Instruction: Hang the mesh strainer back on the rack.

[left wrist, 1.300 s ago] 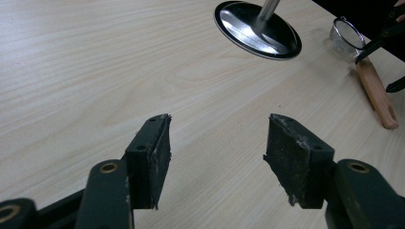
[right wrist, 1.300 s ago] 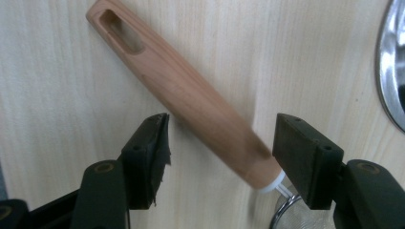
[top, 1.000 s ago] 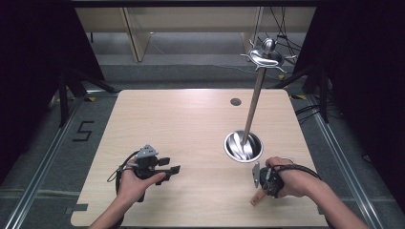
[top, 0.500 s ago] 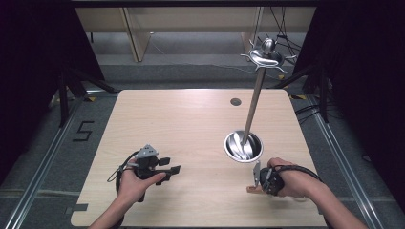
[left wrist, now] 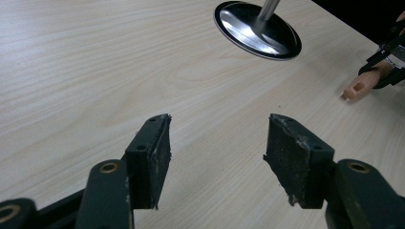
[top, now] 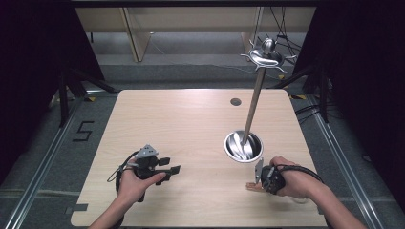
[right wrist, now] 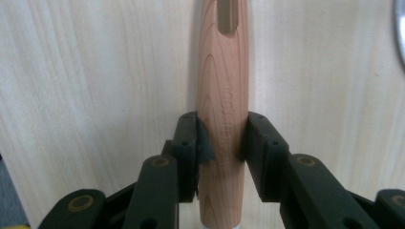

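A light wooden handle (right wrist: 223, 95) with a slot near its far end lies on the table. My right gripper (right wrist: 223, 136) is shut on it, both pads pressing its sides; the jaws closed onto it within the last second. In the high view the handle (top: 252, 187) pokes out to the left of my right gripper (top: 260, 179), near the table's front right. My left gripper (top: 167, 167) rests at the front left, open, with bare table between its pads (left wrist: 153, 152). From the left gripper view, the handle's tip (left wrist: 356, 89) and the right gripper (left wrist: 389, 57) appear at the far right.
A metal stand has a round shiny base (top: 243, 145) just behind my right hand, a tall slanting pole and a hooked top (top: 266, 56). A small dark hole (top: 235, 101) sits near the table's (top: 191, 119) far edge. The floor drops off on all sides.
The wooden handle's tip has swung from pointing toward the table's front to pointing left, lying flatter at the right gripper. The left hand and gripper have stayed put.
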A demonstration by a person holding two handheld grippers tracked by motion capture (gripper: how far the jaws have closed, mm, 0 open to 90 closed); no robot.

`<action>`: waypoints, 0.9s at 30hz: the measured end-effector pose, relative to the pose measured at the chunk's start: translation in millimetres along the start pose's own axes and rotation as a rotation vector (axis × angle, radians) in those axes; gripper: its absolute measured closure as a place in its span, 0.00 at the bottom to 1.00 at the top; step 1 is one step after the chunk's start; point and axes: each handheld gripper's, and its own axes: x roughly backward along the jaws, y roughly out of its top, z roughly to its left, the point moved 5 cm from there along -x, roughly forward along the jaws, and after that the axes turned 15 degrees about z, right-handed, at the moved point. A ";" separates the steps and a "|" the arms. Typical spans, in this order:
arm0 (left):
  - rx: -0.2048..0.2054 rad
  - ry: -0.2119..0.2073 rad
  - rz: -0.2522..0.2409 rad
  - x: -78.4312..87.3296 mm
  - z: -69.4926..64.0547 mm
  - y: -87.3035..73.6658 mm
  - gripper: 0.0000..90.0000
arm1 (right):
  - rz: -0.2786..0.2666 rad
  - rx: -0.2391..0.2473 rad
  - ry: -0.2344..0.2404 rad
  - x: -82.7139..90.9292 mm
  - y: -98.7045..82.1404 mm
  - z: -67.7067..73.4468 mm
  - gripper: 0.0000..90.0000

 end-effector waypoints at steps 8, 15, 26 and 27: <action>0.001 -0.012 -0.008 -0.4 0.1 0.4 0.45 | -0.115 -0.140 -0.012 13.3 -13.7 -5.1 0.76; 0.000 -0.012 -0.006 -0.3 0.0 0.4 0.45 | -0.235 -0.246 -0.030 22.4 -29.7 -8.8 0.76; 0.003 -0.013 -0.001 -0.9 0.0 0.1 0.45 | -0.384 -0.399 -0.062 33.5 -54.3 -17.0 0.76; 0.003 -0.013 -0.001 -0.9 0.0 0.1 0.45 | -0.389 -0.403 -0.077 34.7 -57.6 -18.6 0.76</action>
